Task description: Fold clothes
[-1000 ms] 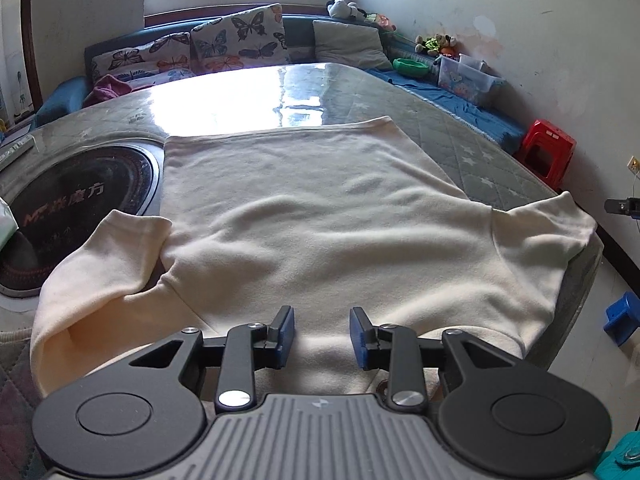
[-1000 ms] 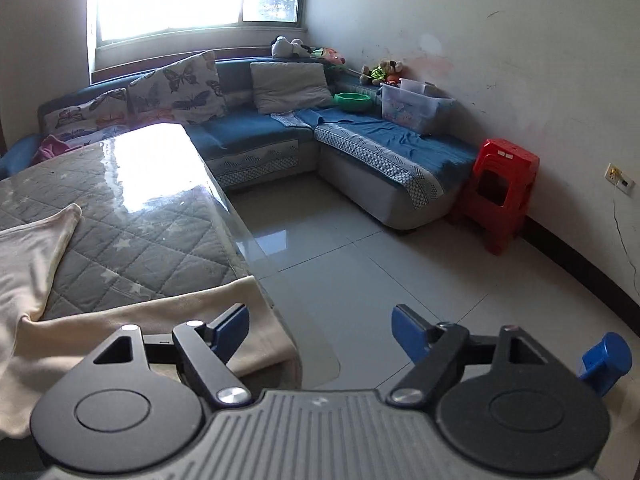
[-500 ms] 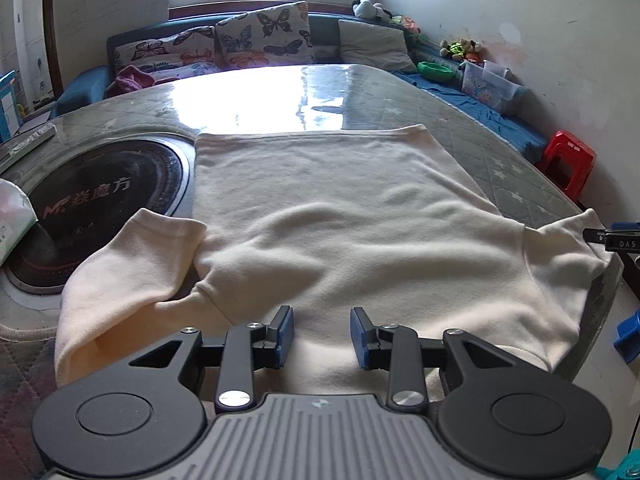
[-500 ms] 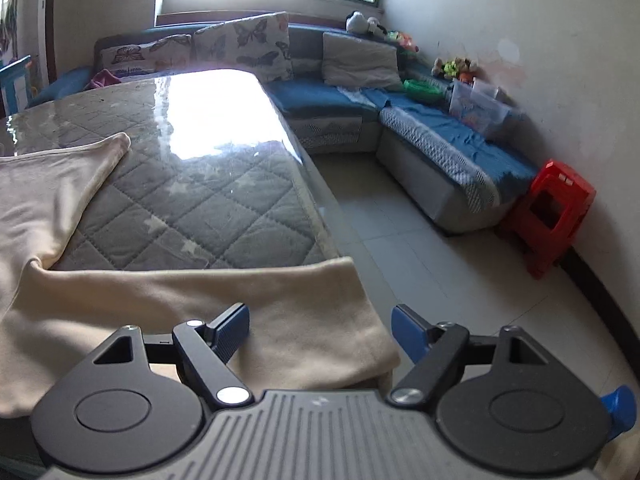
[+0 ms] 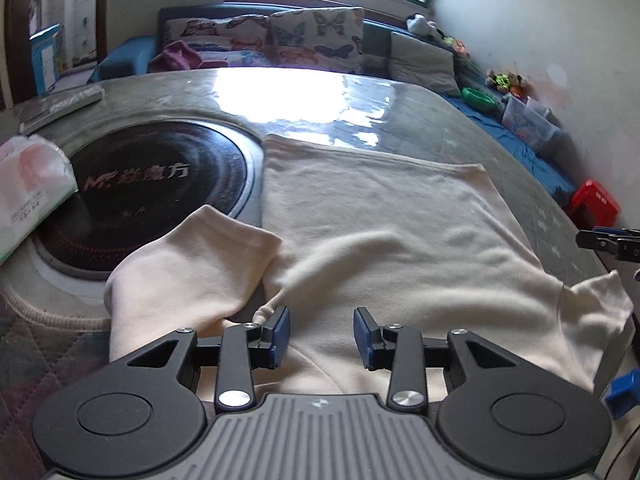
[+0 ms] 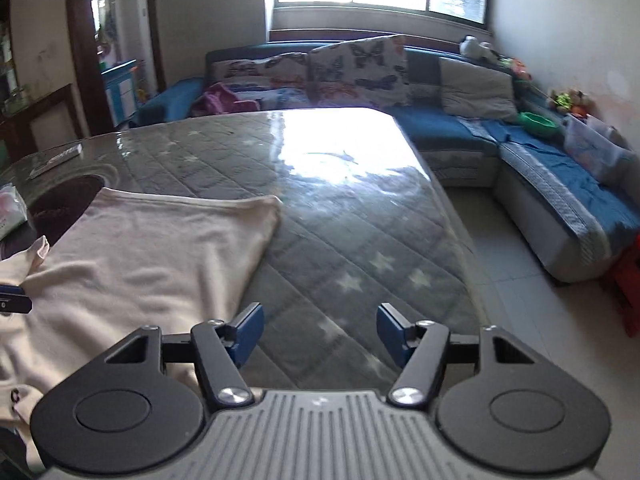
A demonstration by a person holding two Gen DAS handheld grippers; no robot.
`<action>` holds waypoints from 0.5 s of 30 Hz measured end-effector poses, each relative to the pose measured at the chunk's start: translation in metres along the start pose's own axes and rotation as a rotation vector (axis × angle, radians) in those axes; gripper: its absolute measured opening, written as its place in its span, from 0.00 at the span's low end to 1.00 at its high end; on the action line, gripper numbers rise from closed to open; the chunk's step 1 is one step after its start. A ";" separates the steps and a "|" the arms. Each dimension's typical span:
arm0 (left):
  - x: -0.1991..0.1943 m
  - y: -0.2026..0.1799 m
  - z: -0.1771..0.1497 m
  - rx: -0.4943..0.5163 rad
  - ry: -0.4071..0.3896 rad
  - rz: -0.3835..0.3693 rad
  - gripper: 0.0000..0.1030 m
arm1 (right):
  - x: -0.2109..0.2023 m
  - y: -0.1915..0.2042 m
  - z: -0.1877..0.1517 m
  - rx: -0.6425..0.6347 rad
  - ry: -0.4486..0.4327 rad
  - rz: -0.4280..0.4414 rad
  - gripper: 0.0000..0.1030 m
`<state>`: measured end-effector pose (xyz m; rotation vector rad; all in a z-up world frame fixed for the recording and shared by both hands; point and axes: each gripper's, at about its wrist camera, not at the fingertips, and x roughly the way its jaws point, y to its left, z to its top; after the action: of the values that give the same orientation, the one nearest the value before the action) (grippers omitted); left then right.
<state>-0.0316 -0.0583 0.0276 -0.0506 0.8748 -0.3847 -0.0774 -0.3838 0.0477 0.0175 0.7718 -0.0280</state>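
A cream short-sleeved shirt [image 5: 384, 232] lies spread on the quilted table, hem toward the far side. Its left sleeve [image 5: 192, 264] is bunched beside the round black hob; its right sleeve [image 5: 596, 312] hangs at the table's right edge. My left gripper [image 5: 321, 336] is open and empty, just above the shirt's near shoulder area. My right gripper [image 6: 318, 332] is open and empty over bare table cover, right of the shirt [image 6: 132, 256]. Its tip shows at the right edge of the left wrist view [image 5: 608, 240].
A round black hob [image 5: 152, 188] is set into the table [image 6: 352, 216] at left, with a tissue pack [image 5: 28, 188] beside it. A blue corner sofa [image 6: 532, 160] with cushions runs behind and to the right. A red stool [image 5: 596, 200] stands on the floor.
Both grippers have swung left. The left view now faces the shirt's left sleeve and hob; the right gripper has come from beyond the table edge to over the table. The shirt has rumpled slightly.
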 end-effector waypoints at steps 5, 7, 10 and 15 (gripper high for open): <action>-0.007 -0.009 0.006 0.014 -0.022 -0.037 0.37 | 0.032 0.012 0.032 -0.021 0.029 0.052 0.54; -0.001 -0.010 0.010 0.011 -0.019 -0.039 0.37 | 0.048 0.015 0.041 -0.018 0.050 0.066 0.48; 0.011 -0.004 0.015 -0.006 0.001 -0.023 0.37 | 0.073 0.019 0.051 -0.007 0.074 0.065 0.35; 0.018 0.005 0.018 -0.008 0.018 -0.025 0.37 | 0.116 0.016 0.059 0.041 0.127 0.074 0.22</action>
<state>-0.0065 -0.0623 0.0246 -0.0656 0.8944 -0.4051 0.0472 -0.3710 0.0088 0.0875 0.8972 0.0277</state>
